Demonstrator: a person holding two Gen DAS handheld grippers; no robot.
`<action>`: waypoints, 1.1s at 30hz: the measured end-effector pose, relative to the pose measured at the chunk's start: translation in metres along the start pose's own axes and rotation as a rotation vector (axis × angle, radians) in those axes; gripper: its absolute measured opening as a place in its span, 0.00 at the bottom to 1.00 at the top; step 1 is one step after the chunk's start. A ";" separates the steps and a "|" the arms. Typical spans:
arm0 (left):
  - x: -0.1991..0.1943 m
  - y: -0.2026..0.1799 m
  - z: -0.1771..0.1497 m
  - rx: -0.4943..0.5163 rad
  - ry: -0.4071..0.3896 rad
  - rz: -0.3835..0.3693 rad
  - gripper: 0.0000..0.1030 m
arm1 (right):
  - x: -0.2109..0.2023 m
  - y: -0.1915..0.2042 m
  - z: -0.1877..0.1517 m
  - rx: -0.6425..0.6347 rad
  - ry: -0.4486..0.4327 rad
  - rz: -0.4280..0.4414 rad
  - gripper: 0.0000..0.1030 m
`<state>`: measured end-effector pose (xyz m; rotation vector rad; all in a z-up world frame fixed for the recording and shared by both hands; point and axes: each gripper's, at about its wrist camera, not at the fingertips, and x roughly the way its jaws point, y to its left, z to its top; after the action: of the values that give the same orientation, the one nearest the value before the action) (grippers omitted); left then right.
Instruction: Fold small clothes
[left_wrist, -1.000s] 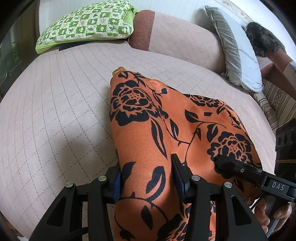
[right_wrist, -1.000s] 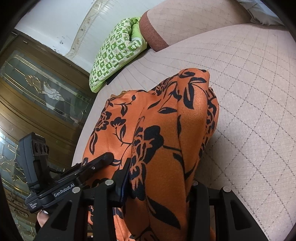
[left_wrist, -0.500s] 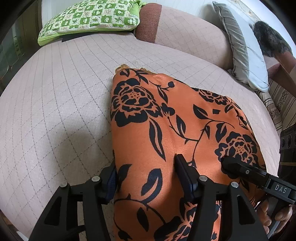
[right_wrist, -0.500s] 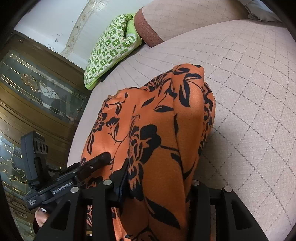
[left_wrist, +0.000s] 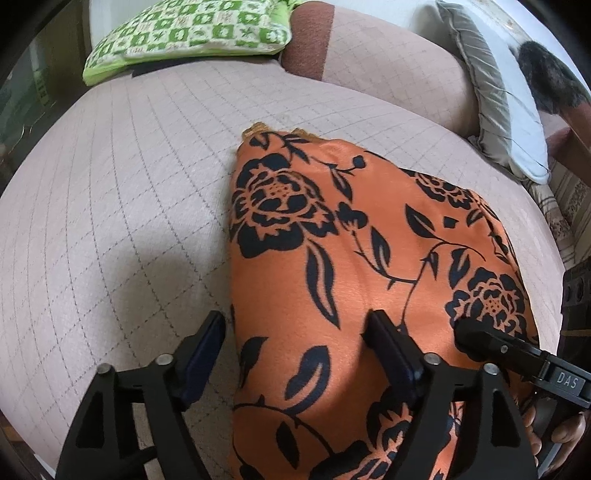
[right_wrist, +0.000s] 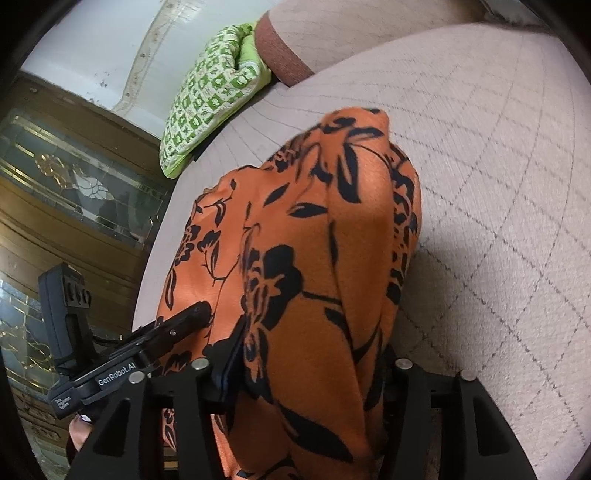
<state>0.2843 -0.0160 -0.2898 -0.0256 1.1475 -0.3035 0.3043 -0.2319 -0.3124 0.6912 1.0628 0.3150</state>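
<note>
Left wrist view: the orange floral garment (left_wrist: 332, 280) is lying in a folded heap on the quilted beige mattress (left_wrist: 122, 206), its near end running under the camera. The left gripper (left_wrist: 295, 339) is sitting with its 2 fingers spread wide; the left finger is hanging over bare mattress just beside the cloth edge, the right one is resting on top of the fabric, so it's gripping nothing. The right gripper (left_wrist: 480, 341) is poking in from the lower right, lying across the cloth. Further back a green checked pillow (left_wrist: 192, 33) is leaning at the head end, next to a brown-and-beige bolster (left_wrist: 369, 55), with a grey pillow (left_wrist: 495, 92) and something dark and furry (left_wrist: 550, 77) on the right.

Right wrist view: the cloth (right_wrist: 314, 277) is bunching up as a tall ridge between the right gripper's (right_wrist: 314, 354) fingers, filling the gap and hiding the far finger's tip. It's looking pinched, fabric pressed on both sides. The left gripper (right_wrist: 177, 325) is lying against the cloth's left side. A wooden glass-panelled cabinet (right_wrist: 74, 206) is standing beyond.
</note>
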 end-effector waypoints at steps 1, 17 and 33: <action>0.002 0.003 0.001 -0.011 0.006 -0.004 0.85 | -0.001 -0.001 0.000 0.006 0.003 0.006 0.57; 0.013 0.006 -0.002 -0.017 -0.014 0.079 1.00 | -0.006 -0.006 0.000 0.003 0.034 0.029 0.59; -0.029 -0.030 -0.009 0.015 -0.147 0.247 1.00 | -0.054 0.019 -0.008 -0.138 -0.003 -0.101 0.63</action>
<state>0.2581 -0.0359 -0.2624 0.1045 0.9898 -0.0890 0.2733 -0.2446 -0.2648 0.5129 1.0585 0.2973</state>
